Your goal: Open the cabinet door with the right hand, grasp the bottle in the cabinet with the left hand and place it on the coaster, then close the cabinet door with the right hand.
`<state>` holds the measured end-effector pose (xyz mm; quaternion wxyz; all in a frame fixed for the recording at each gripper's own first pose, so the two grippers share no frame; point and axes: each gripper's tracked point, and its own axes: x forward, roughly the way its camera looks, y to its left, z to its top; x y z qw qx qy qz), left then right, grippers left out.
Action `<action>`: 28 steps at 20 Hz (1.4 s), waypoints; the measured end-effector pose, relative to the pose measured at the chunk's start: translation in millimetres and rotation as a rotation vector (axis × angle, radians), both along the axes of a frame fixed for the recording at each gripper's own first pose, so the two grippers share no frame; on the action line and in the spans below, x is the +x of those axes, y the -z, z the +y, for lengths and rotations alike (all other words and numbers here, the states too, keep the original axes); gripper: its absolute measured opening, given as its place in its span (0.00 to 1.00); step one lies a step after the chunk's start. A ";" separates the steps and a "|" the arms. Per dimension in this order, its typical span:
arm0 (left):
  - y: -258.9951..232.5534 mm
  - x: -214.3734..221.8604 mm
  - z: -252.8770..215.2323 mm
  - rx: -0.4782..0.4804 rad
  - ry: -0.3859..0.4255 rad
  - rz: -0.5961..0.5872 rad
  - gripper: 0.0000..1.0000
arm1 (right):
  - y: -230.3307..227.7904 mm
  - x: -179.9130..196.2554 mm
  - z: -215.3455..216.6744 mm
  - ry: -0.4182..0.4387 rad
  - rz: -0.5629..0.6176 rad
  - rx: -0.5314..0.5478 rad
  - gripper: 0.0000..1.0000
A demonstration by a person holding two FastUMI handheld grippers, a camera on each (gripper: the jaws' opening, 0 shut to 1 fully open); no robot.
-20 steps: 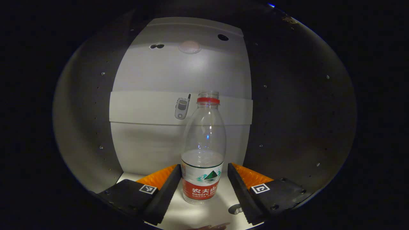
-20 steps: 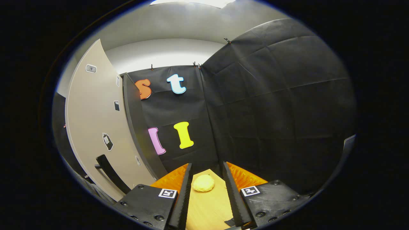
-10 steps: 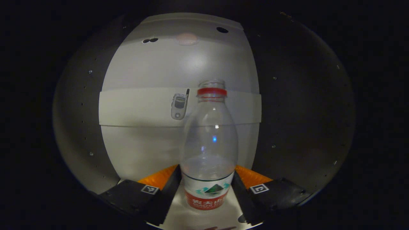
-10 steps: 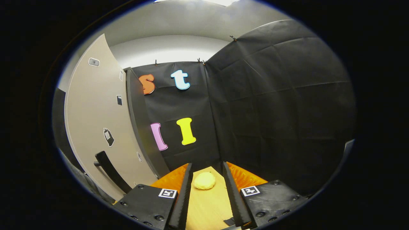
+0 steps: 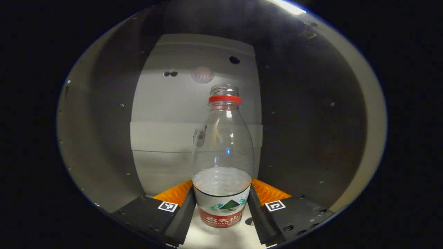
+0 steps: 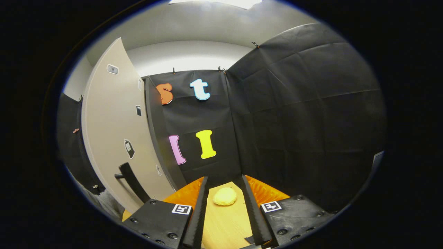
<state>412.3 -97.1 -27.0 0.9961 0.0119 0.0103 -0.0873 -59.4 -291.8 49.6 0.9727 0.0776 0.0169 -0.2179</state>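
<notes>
Two fingers of the left tongs (image 5: 221,216) flank the base of the bottle (image 5: 222,162) in the left gripper view, one on each side of its label, pressing against it, so the tongs are clamped on the bottle. It is a clear plastic bottle, upright, uncapped, with a red ring at the neck and a white and red label low on its body; clear liquid fills it to just above the label. It is inside the cabinet (image 5: 104,138), over the pale shelf (image 5: 221,238), and whether it rests on the shelf or is raised I cannot tell. Dark side walls with rows of small holes stand on both sides, and behind the bottle is a pale back panel (image 5: 166,103) with a lighter band across it. In the right gripper view the right tongs (image 6: 225,211) are released, fingers apart with nothing between them, above a light wooden desk (image 6: 225,228). Beyond the fingertips a round, pale yellow coaster (image 6: 225,196) with a knitted look lies flat on the desk. Left of it the cabinet door (image 6: 110,138) stands open, beige and smooth, with a dark bar handle (image 6: 133,181) low down and a few small stickers. Black creased cloth (image 6: 304,114) forms the booth's walls behind.
</notes>
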 end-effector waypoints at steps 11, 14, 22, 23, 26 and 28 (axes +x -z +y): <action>-33.3 -186.2 61.4 -0.024 0.045 -0.028 0.76 | -29.8 -43.4 131.8 -0.128 -0.045 -0.088 0.58; -34.0 -231.5 81.7 0.001 0.061 -0.019 0.76 | -30.1 -42.5 178.3 -0.214 -0.041 -0.115 0.58; -12.2 -325.2 132.1 0.041 0.046 -0.024 0.76 | 7.1 14.4 315.5 -0.507 0.010 -0.170 0.50; -7.2 -333.7 136.4 0.034 0.042 -0.025 0.75 | 11.8 25.4 330.1 -0.537 0.007 -0.159 0.58; 20.2 -353.4 139.5 0.004 0.030 -0.007 0.76 | 30.2 63.5 360.2 -0.595 0.003 -0.172 0.61; 50.0 -365.9 139.5 -0.006 0.022 0.024 0.76 | 46.3 93.2 378.6 -0.615 -0.018 -0.165 0.69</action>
